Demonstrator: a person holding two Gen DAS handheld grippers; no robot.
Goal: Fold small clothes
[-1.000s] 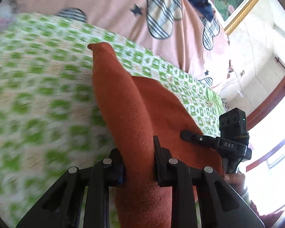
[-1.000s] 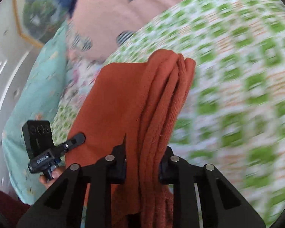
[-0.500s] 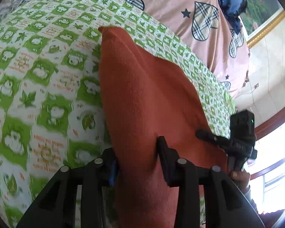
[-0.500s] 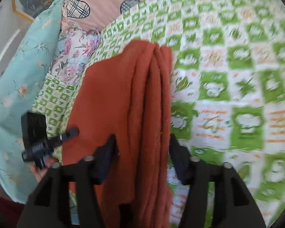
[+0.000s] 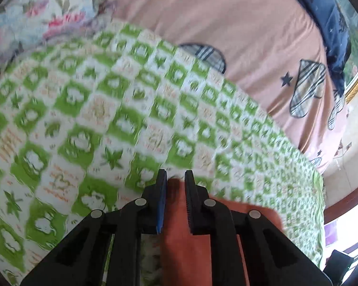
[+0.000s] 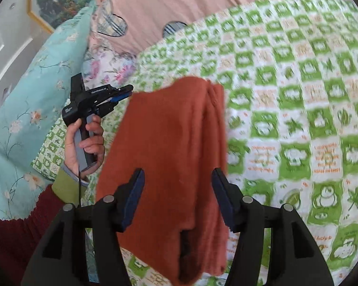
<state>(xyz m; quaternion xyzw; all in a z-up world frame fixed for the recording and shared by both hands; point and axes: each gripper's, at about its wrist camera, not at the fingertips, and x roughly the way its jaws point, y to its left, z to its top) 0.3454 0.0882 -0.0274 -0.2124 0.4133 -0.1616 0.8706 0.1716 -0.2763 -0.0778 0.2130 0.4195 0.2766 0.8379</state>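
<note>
A folded rust-orange cloth [image 6: 169,143] lies flat on the green checked blanket [image 6: 298,95], with thick folds along its right edge. My right gripper [image 6: 177,183] is open. Its jaws stand wide on either side of the cloth's near end, and the pads are clear of it. A hand [image 6: 88,138] holds my left gripper [image 6: 128,90] at the cloth's far left corner. In the left wrist view, the left gripper [image 5: 175,178] has closing jaws that are almost together. The cloth [image 5: 179,226] fills the narrow gap. I cannot tell whether the pads press on it.
A pink sheet [image 5: 226,23] with plaid hearts lies beyond the blanket [image 5: 83,119]. Navy fabric [image 5: 334,23] is at the far right. A teal floral quilt [image 6: 23,83] and a framed picture [image 6: 55,0] are on the left. A dark red sleeve [image 6: 16,238] comes in at the lower left.
Both grippers held the cloth up, then opened as it came down onto the blanket. Since then the left gripper has slid forward to the cloth's far corner and its jaws have narrowed. The right gripper stays open.
</note>
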